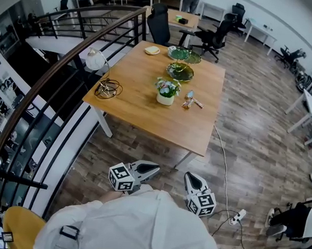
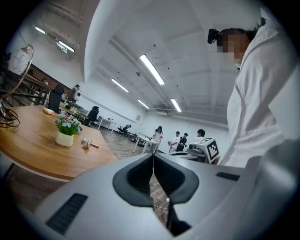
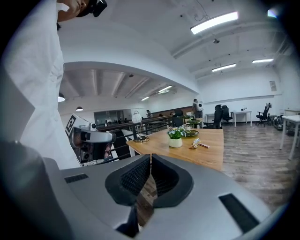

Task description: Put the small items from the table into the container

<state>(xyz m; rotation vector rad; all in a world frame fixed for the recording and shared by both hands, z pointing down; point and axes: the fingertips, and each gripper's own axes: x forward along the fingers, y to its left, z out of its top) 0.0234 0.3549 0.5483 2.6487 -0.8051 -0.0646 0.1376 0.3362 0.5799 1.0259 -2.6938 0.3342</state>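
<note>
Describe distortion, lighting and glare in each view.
Head view: fisheye bends the railing into an arc; even light, sharp table. Left gripper view: dark round vignette, ceiling strip lights glare white. Right gripper view: same vignette, strip light blown out.

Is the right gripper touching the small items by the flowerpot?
Apart. Head view: right gripper hangs off the table, floor between it and small items.

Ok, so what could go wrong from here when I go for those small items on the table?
The small items lie close beside the potted flowers, so a careless reach might tip the pot. The white cable and power strip on the floor beside the table could catch a foot.
</note>
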